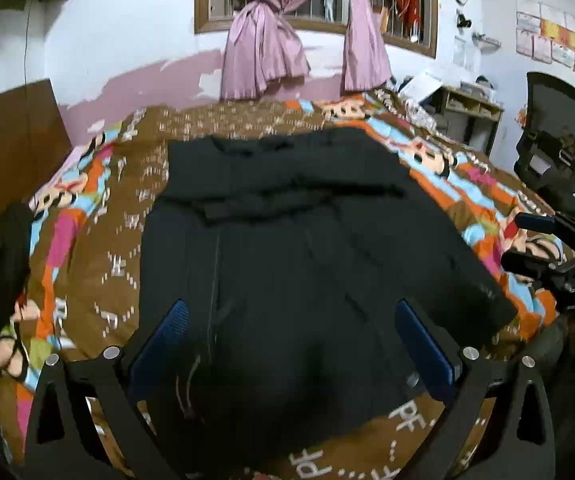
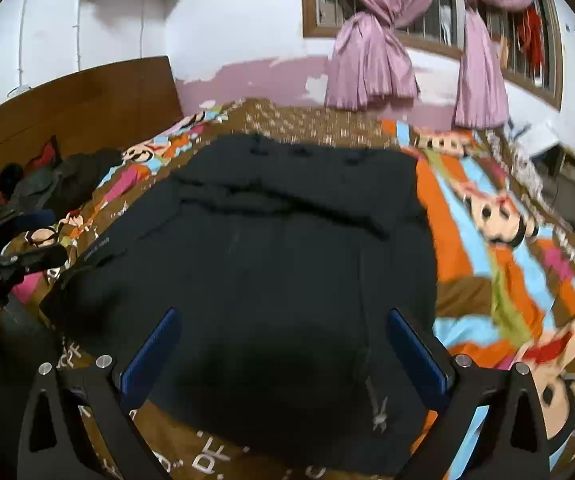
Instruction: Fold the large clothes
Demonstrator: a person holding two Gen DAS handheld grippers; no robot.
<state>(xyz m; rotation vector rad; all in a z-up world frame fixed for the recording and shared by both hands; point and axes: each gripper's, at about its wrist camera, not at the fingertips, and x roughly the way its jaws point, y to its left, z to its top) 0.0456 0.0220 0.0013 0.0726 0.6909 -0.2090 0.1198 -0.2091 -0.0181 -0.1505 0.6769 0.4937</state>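
One black garment [image 1: 287, 240] is seen spread flat on the bed [image 1: 99, 248], lying directly ahead of and beneath both claws. A fold or ridge of cloth runs across it partway up, and a pale drawstring [image 2: 377, 408] is seen near its closest edge, just inside the right finger of the right claw.

The left claw [image 1: 291, 344] is held spread wide above the near part of the garment, its two blue pads [image 1: 163, 344] well apart and nothing pinched between them. The right claw [image 2: 283, 356] is likewise spread wide over the near edge, with its two blue pads [image 2: 153, 356] apart and nothing gripped. Whether either claw touches the cloth cannot be told.

The garment is surrounded by one patterned bedspread in brown, orange, blue and pink, printed with cartoon faces. To the left of the right claw, a heap of other dark clothes [image 2: 47, 184] is seen by the wooden headboard [image 2: 79, 100]; the pieces cannot be counted. Beyond the garment, two pink curtains [image 1: 263, 44], each knotted, hang at one barred window [image 1: 399, 12]. To the right of the left claw, one black office chair [image 1: 555, 148] and one shelf unit [image 1: 467, 112] with blurred contents are seen.
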